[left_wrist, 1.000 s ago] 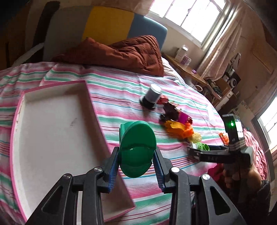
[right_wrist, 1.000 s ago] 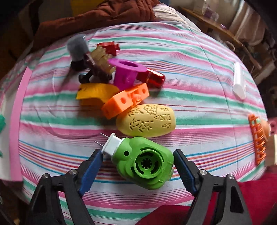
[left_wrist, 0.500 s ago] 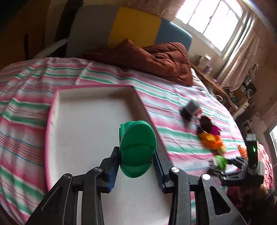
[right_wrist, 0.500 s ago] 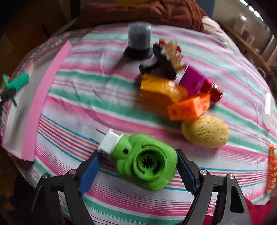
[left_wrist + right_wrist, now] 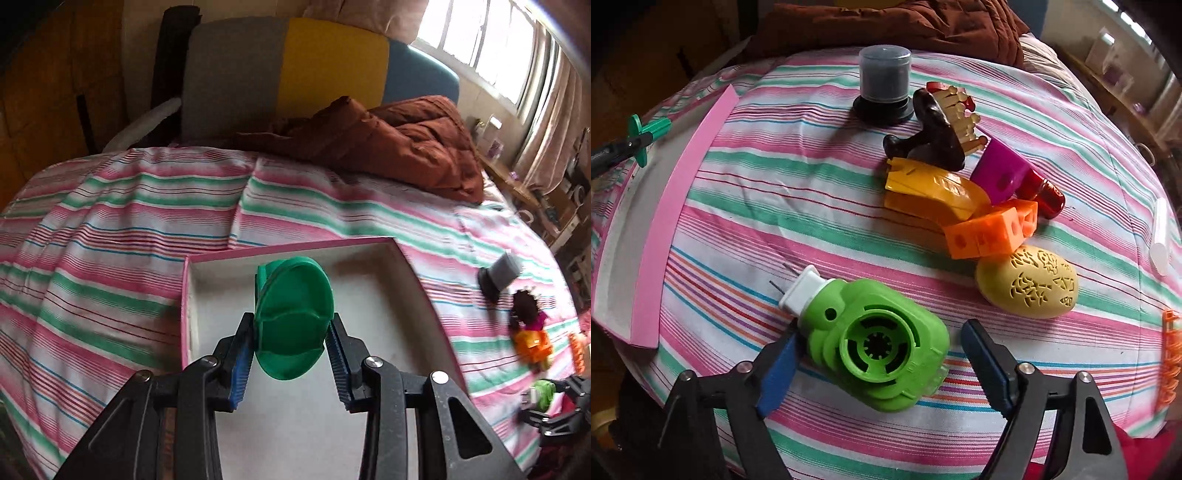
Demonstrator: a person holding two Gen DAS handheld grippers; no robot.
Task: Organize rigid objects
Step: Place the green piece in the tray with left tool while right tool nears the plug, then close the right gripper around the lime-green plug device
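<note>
My left gripper (image 5: pixel 291 350) is shut on a dark green oval disc (image 5: pixel 293 317) and holds it above the white tray with a pink rim (image 5: pixel 369 269). My right gripper (image 5: pixel 879 350) is open around a light green plastic gadget with a white nozzle (image 5: pixel 875 339) that lies on the striped bedspread; the left pad touches it, the right jaw stands apart. The tray's pink rim (image 5: pixel 665 229) shows at the left of the right wrist view, with the green disc (image 5: pixel 646 134) over it.
A pile of toys lies beyond the gadget: yellow egg (image 5: pixel 1027 284), orange block (image 5: pixel 990 232), yellow piece (image 5: pixel 934 188), purple block (image 5: pixel 1001 171), dark brush (image 5: pixel 938 129), grey capped jar (image 5: pixel 884 83). A brown duvet (image 5: pixel 388 147) lies at the bed's head.
My left gripper has carried the green disc leftward and further over the tray. My right gripper has kept its place around the green gadget, swinging slightly so the toy pile sits further right.
</note>
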